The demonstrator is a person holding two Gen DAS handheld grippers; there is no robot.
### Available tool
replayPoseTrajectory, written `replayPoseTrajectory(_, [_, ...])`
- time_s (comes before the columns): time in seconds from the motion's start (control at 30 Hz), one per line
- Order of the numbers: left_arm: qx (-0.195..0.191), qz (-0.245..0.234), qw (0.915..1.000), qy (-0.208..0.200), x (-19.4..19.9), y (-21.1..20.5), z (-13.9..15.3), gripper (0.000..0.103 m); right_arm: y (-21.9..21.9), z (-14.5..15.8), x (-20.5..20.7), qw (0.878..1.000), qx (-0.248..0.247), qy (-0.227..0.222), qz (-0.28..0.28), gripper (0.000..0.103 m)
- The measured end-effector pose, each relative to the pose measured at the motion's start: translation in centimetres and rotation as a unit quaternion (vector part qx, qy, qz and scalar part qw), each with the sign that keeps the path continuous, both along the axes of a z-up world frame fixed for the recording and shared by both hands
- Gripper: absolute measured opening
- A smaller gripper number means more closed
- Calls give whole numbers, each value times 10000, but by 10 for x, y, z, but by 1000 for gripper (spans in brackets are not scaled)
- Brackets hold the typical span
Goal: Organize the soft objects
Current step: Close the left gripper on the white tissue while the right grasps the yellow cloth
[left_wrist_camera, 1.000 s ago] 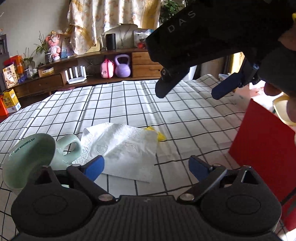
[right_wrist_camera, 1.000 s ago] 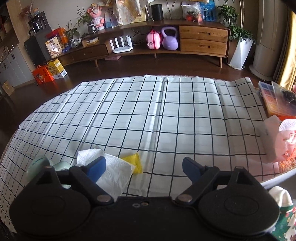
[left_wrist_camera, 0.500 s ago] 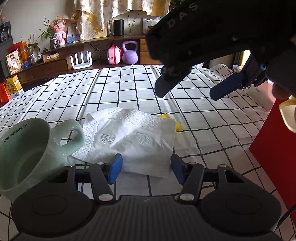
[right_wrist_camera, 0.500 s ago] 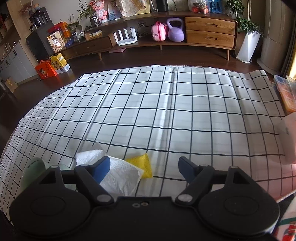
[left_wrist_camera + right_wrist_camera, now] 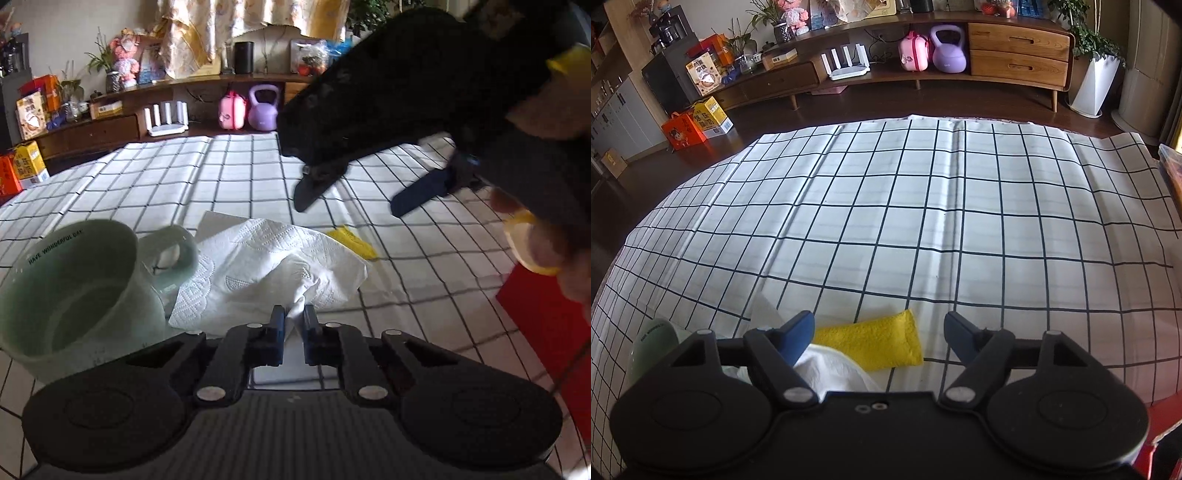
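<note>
The white paper towel [image 5: 266, 273] lies crumpled on the checked tablecloth [image 5: 923, 229], its near edge pinched between the nearly closed jaws of the left gripper [image 5: 293, 325]. A yellow cloth [image 5: 875, 343] lies partly under the towel's far side, and a pale green mug [image 5: 74, 291] sits just beside the towel on the left. The right gripper [image 5: 879, 332] hovers above the yellow cloth with its jaws spread wide, holding nothing.

Green mug [image 5: 70, 280] inner rim: "HAVE WONDERFUL DAY"; possibly 1 more small word, unclear.
</note>
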State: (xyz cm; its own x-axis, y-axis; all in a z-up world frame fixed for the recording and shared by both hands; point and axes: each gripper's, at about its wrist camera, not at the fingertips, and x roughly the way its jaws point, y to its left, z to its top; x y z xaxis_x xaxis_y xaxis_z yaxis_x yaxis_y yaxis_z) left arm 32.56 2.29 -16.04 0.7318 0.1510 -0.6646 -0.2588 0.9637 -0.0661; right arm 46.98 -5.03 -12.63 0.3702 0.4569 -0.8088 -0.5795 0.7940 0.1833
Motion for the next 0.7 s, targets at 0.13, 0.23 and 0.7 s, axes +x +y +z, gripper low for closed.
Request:
replayPoseTrajectory(0.13, [-110,-336,9994,-19,-18,-12,3,9,8,-5,-1,10000,-87,27,29,77])
replayPoseTrajectory(0.23, [-174,-606,9980,-4,-30,-22,4,9,15,-9,0,9998,-173,20,29,77])
replayPoseTrajectory(0.7, [-377,-1024,9940,21,-54,-28,-2,9,14,-20,8,9870,157,830,-1365,101])
